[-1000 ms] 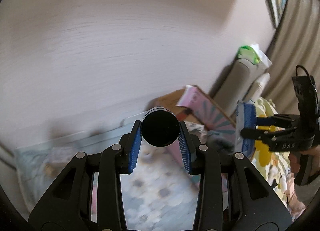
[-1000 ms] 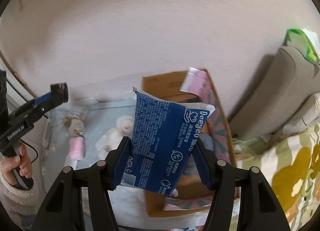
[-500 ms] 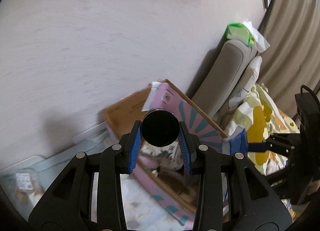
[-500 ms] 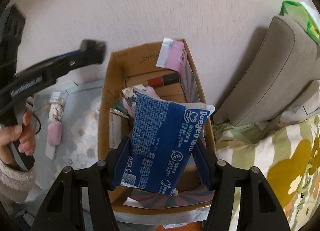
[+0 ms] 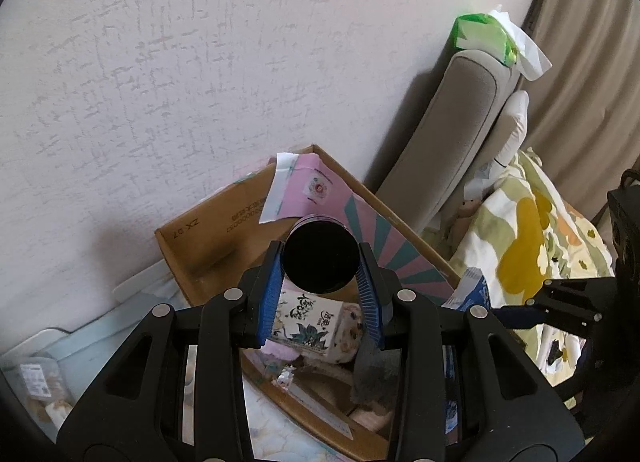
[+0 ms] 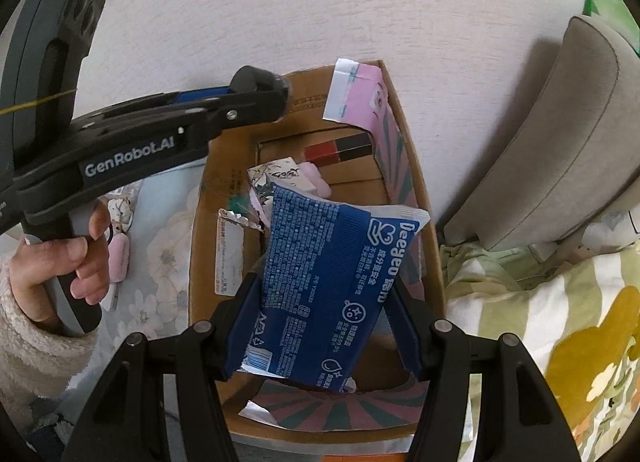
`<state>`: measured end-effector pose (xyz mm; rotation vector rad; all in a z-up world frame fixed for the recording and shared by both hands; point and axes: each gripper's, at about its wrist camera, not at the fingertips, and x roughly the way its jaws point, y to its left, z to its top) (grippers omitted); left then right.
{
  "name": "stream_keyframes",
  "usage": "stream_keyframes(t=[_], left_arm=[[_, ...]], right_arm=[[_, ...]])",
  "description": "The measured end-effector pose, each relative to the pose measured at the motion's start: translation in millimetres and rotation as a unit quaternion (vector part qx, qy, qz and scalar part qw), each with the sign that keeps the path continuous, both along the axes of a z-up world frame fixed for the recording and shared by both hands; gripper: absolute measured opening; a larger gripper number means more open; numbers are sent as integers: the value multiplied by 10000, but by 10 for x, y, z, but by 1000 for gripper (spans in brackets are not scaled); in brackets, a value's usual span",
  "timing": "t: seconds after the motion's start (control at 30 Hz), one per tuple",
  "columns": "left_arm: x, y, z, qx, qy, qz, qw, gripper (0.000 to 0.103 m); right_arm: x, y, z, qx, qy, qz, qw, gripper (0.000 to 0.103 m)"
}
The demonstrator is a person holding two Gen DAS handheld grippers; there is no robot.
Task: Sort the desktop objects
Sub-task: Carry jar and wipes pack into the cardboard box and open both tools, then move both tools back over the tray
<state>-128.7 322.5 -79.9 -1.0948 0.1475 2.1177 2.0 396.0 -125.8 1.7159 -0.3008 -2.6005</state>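
My left gripper (image 5: 320, 286) is shut on a round black-lidded jar (image 5: 320, 256) and hangs over the open cardboard box (image 5: 200, 258). From the right wrist view the same jar (image 6: 260, 95) sits above the box's far left corner (image 6: 304, 77). My right gripper (image 6: 324, 318) is shut on a blue wipes packet (image 6: 332, 282), held above the near half of the box. Inside the box lie a floral tissue pack (image 5: 316, 320), a pink item (image 6: 312, 177) and a red-and-black bar (image 6: 338, 149).
A pink paper flap (image 6: 360, 95) hangs over the box's far rim. A grey cushion (image 6: 560, 149) with a green tissue pack (image 5: 484, 35) stands right of the box, beside a floral blanket (image 6: 560, 322). Left of it, small packets (image 6: 118, 258) lie on a flowered cloth. A hand (image 6: 60, 262) grips the left tool.
The left gripper swung right with the jar, from over the cloth to above the box. The right gripper sank a little toward the box with the packet.
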Motion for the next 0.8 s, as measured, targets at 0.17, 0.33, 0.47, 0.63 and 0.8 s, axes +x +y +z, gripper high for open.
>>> stream_keyframes(t=[0.17,0.33,0.47,0.63,0.8], left_arm=[[-54,3,-32,-201,-151,153,9996,47],[-58,-62,40,-205,36,284,9994,103],[-32,-137,98,-251,94,280,9992,103],[91,-453,238,-118,181,393,9990,103],[211,-923,365,-63,159,691,9975,103]], right_arm=[[-41,-43,-17,100,-42,6,9999,66],[26,-101,127,105,377,49,9992,81],[40,-156,160,177,482,-14,9987,81],[56,-242,224,110,613,-86,9980,81],[67,-377,325,137,718,-31,9973,81]])
